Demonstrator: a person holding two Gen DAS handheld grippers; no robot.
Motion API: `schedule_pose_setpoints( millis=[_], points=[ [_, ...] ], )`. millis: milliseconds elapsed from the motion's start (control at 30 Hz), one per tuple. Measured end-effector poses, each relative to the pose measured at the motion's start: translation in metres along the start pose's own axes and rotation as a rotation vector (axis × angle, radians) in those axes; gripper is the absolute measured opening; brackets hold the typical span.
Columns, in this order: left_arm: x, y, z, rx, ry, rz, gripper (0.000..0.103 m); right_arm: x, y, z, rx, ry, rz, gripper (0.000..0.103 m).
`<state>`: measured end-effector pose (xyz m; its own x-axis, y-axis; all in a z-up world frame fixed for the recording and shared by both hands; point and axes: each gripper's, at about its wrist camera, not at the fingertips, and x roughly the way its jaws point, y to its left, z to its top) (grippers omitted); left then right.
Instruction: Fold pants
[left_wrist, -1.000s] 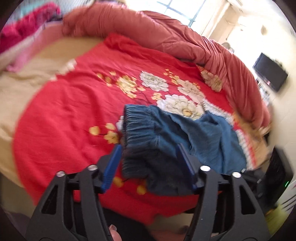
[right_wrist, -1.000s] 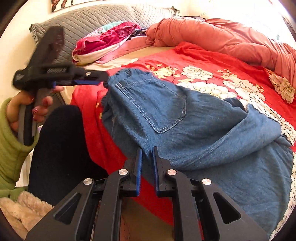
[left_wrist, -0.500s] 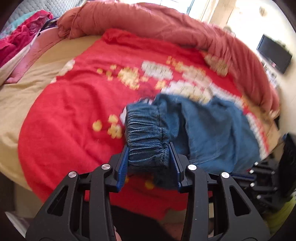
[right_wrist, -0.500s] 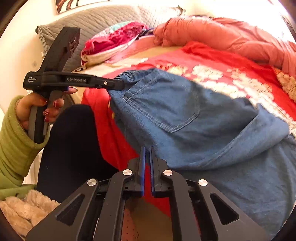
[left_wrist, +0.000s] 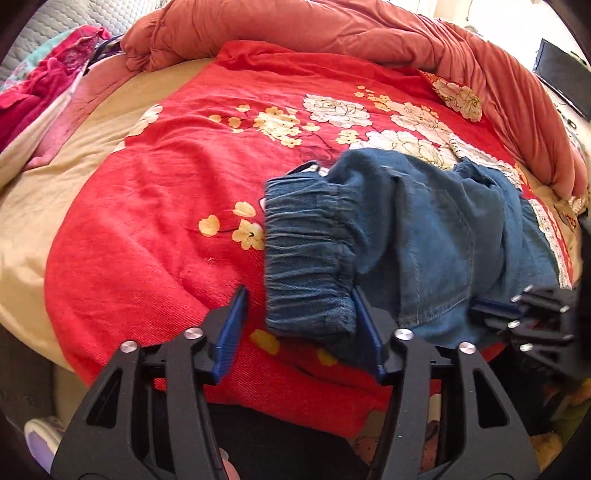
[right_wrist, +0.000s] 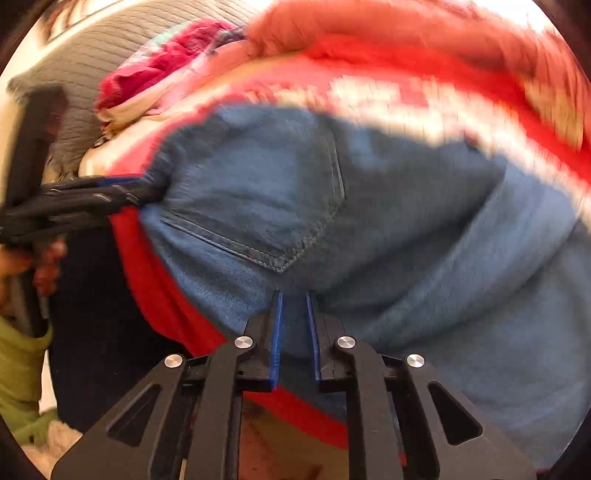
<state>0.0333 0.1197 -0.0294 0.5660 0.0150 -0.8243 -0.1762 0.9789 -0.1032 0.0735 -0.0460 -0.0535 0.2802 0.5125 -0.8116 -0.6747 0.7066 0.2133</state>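
Observation:
Blue denim pants (left_wrist: 424, 229) lie on a red flowered bedspread (left_wrist: 177, 177). Their gathered elastic waistband (left_wrist: 306, 258) points toward me. My left gripper (left_wrist: 303, 317) is open, its blue pads on either side of the waistband end, the right pad touching the cloth. In the right wrist view the pants (right_wrist: 332, 206) show a back pocket (right_wrist: 273, 206). My right gripper (right_wrist: 293, 314) has its pads slightly apart with denim between them at the waist edge. It shows at the right of the left wrist view (left_wrist: 517, 306), and the left gripper shows at the left of the right wrist view (right_wrist: 92, 199).
A rolled salmon quilt (left_wrist: 369, 40) runs along the far side of the bed. Pink and red clothes (left_wrist: 44, 81) are piled at the far left by a grey headboard (right_wrist: 92, 62). A dark screen (left_wrist: 561, 77) stands at the far right. My dark-clad legs are at the bed's near edge.
My left gripper has opened from its grip on the waistband. My right gripper's pads have parted slightly and it has moved in closer to the pants, which have settled onto the bed.

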Motion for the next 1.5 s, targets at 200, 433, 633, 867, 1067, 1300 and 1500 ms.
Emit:
schedule_pose_setpoints(
  millis=[200,433,633,867,1067,1300,1500],
  points=[
    [-0.017,0.003,0.0,-0.017,-0.048,0.0,0.054,-0.027,-0.017,-0.004,0.081,-0.076,0.091,0.034],
    [-0.056,-0.003,-0.004,-0.002,-0.121,0.026,0.054,-0.07,-0.046,-0.013,0.133,-0.177,0.033,0.043],
    [-0.073,-0.045,0.005,0.079,-0.187,-0.077,0.054,-0.096,-0.069,-0.02,0.193,-0.238,-0.032,0.05],
    [-0.039,-0.114,0.013,0.186,-0.096,-0.277,0.054,-0.122,-0.101,-0.029,0.269,-0.294,-0.11,0.061],
    [-0.002,-0.169,0.026,0.296,-0.021,-0.348,0.054,-0.135,-0.12,-0.034,0.31,-0.328,-0.161,0.065],
    [0.059,-0.195,0.037,0.277,0.083,-0.408,0.041,-0.137,-0.14,-0.022,0.315,-0.319,-0.217,0.066],
    [0.067,-0.188,0.034,0.226,0.049,-0.532,0.008,-0.115,-0.16,0.019,0.268,-0.266,-0.245,0.066]
  ],
)
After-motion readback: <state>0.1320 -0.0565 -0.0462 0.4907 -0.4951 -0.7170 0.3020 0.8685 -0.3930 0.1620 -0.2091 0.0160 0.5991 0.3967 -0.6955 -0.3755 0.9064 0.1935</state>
